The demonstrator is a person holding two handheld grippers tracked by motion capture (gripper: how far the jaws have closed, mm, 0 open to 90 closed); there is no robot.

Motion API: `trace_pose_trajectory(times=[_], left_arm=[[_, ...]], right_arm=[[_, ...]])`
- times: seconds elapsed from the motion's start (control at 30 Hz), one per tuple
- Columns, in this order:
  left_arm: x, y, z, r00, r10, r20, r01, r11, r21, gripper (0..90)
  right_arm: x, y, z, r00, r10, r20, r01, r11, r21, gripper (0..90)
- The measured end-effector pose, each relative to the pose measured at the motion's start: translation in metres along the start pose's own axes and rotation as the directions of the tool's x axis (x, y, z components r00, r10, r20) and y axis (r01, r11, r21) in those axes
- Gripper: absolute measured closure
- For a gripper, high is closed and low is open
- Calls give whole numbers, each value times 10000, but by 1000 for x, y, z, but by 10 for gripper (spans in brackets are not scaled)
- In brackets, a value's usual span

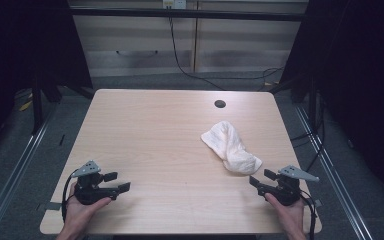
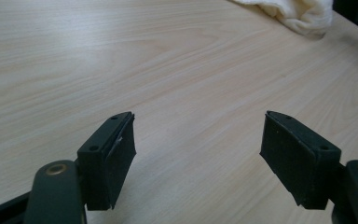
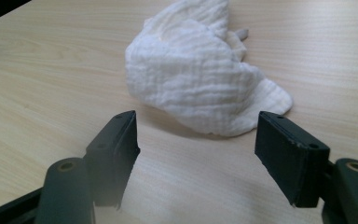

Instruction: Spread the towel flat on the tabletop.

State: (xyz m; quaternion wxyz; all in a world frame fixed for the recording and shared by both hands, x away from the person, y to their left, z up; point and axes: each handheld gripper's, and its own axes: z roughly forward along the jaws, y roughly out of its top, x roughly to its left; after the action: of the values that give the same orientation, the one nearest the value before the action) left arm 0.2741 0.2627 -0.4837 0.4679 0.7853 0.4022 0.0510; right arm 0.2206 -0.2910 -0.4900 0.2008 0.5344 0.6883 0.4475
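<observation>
As seen from table [image 1: 145, 130] edge: one white cloth [image 1: 231, 147], crumpled; right gripper [image 1: 261, 181] just beside it, left gripper [image 1: 117, 182] well apart; both jaws wide, empty.

The high view is dim, with dark surroundings at both sides, and only the counter [image 1: 170, 145] is evenly lit from above. Shadows are soft. In both gripper views the near jaws are slightly blurred, and the wood grain is sharp.
</observation>
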Motion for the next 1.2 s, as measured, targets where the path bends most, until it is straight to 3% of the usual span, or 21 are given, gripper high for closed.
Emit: trace_pose_trajectory(times=[0.3, 0.47, 0.5, 0.63, 0.73, 0.87, 1.07, 1.13, 1.2], left_arm=[[1, 1, 4, 9997, 168, -189, -164, 9996, 211, 258], [1, 0, 6, 9998, 110, -185, -105, 9996, 257, 258], [0, 0, 6, 9993, 281, -254, -272, 9990, 348, 259], [-2, 0, 4, 9995, 280, -151, -278, 9995, 180, 259], [-1, 0, 3, 9995, 272, -143, -269, 9995, 189, 259], [0, 0, 4, 9996, 216, -204, -212, 9996, 177, 259], [-1, 0, 3, 9994, 332, -140, -328, 9992, 228, 259], [0, 0, 3, 9994, 304, -154, -301, 9993, 210, 259], [0, 0, 3, 9994, 307, -155, -304, 9993, 217, 259]], right_arm=[[-2, -1, 2, 9986, 3, -530, 18, 9992, 396, 313], [2, 2, 0, 9952, -306, -930, 342, 9987, 373, 402], [2, 5, 2, 9900, -221, -1391, 295, 9982, 519, 411], [5, 11, 2, 9879, -376, -1504, 494, 9959, 753, 447], [8, 21, 2, 9851, -507, -1642, 634, 9953, 726, 488], [5, 41, 16, 9882, -629, -1399, 766, 9925, 949, 496], [3, 81, 44, 9765, -1141, -1827, 1322, 9871, 900, 532], [3, 86, 49, 9755, -1168, -1864, 1359, 9863, 935, 531], [2, 94, 59, 9716, -1385, -1920, 1635, 9791, 1211, 527]])
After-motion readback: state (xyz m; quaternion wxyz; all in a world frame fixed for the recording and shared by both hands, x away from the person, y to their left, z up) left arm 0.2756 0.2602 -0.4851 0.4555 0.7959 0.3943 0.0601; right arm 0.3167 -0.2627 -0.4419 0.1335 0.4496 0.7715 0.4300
